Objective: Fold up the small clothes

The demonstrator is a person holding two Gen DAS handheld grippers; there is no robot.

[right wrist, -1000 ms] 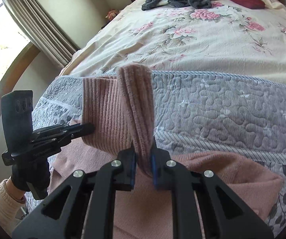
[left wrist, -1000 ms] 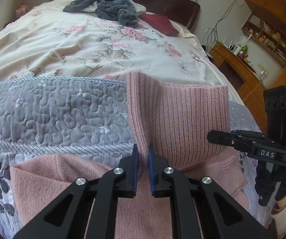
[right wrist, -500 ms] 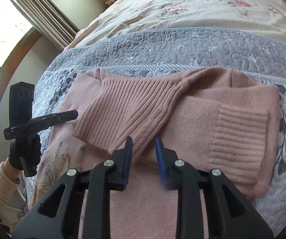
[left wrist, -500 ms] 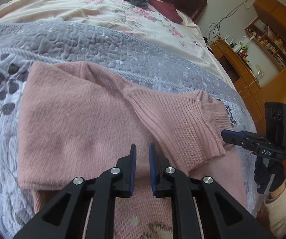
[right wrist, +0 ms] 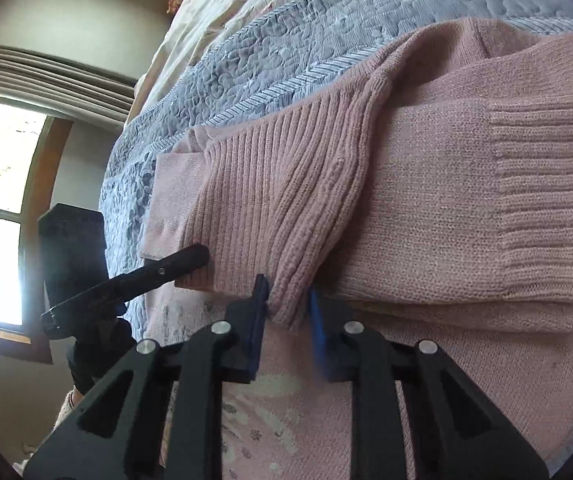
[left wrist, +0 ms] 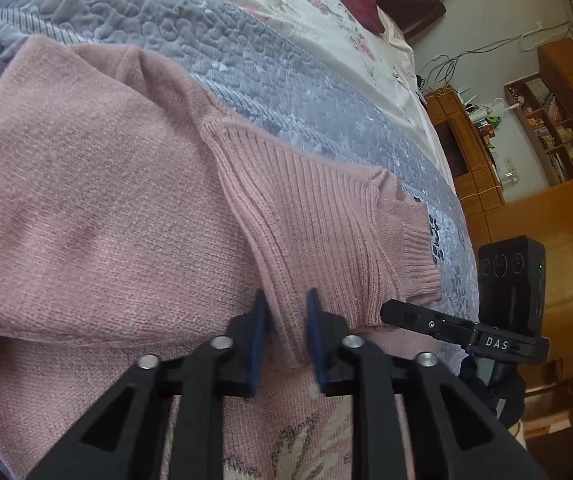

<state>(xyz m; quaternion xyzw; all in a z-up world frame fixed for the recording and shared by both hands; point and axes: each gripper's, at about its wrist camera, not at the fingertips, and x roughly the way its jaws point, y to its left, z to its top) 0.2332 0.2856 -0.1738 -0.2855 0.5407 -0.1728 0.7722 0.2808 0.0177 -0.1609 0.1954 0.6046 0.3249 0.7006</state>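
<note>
Sleeves laid across the sweater body, both grips let go.

I have the pink sweater (left wrist: 98, 200) flat on the grey quilt (left wrist: 190, 36), its ribbed sleeve (left wrist: 318, 216) folded inward over the body. My left gripper (left wrist: 286, 334) stands narrowly parted, with the sleeve's lower edge lying loose between the blue pads (left wrist: 260, 334), not pinched. My right gripper (right wrist: 288, 326) is likewise slightly apart around the fold of the ribbed sleeve (right wrist: 286, 200), holding nothing. To do this well, I judge I should draw both tools straight back without snagging the knit, check that the cuff (right wrist: 546, 184) lies inside the body's outline, then take the hem for the next fold.
</note>
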